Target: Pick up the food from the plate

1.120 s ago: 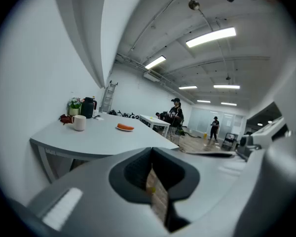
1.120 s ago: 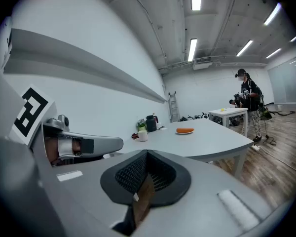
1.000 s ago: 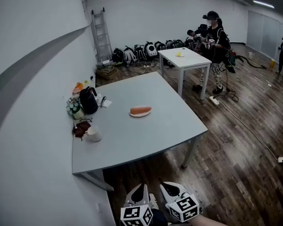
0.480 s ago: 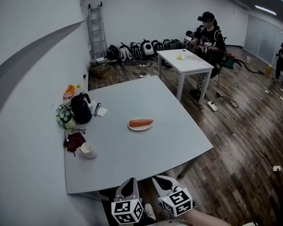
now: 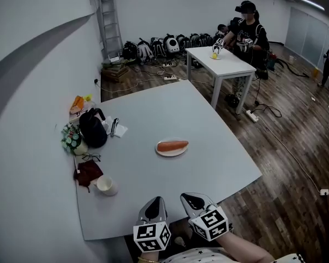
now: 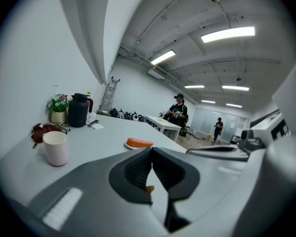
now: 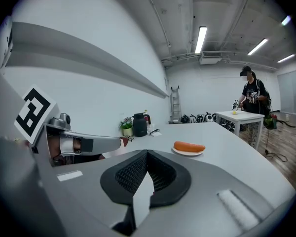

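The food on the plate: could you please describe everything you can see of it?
The food is one long, smooth, orange-red piece with rounded ends, sausage-like in look. It lies flat across a small pale plate near the middle of the grey table. Only the plate touches it; it looks whole.

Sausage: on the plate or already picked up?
On the plate. The sausage lies on the white plate on the table; the left gripper and right gripper are shut, empty, at its near edge.
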Demonstrator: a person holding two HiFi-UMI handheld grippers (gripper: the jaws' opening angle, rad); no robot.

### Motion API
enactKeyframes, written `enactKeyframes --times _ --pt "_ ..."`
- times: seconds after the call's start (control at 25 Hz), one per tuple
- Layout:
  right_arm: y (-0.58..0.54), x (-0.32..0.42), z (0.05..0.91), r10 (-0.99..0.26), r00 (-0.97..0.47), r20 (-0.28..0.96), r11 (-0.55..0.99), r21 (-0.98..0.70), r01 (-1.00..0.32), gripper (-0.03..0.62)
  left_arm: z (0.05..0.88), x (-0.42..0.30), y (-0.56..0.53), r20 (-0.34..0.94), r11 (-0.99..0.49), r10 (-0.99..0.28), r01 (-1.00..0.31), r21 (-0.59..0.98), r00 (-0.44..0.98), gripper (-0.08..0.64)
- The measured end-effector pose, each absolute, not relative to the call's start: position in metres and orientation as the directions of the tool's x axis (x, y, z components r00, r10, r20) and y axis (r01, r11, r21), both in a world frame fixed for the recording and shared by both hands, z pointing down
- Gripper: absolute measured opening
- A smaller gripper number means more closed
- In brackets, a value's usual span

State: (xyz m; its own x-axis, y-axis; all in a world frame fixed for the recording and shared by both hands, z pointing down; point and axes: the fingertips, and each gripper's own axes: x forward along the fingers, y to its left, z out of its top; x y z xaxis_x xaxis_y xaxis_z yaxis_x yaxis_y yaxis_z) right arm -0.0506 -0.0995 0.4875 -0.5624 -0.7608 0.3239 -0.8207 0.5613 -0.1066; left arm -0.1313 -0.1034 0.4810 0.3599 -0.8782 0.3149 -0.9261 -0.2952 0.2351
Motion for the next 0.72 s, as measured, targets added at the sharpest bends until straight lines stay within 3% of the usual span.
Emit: enactKeyframes --times 0.36,0.6,0.72 --pt "-0.193 -0.037 0.503 -0.731 -0.566 0.381 0.634 0.075 -0.769 -0.002 0.509 -0.132 -0.170 0.346 -0.237 -0.883 -0.939 0.251 0.316 0.008" --pt "-0.277 -0.039 0.537 -0.565 -0.607 0.559 0.798 0.182 -0.575 0.000 0.522 -0.123 -0.230 0.366 -0.185 -0.890 -0.948 0.257 0.273 0.008" --pt "-0.311 -0.040 0.561 -0.449 -0.576 0.683 0.877 0.212 -0.431 0.103 0.532 -0.117 -0.255 0.391 -0.160 -0.884 -0.952 0.260 0.255 0.008"
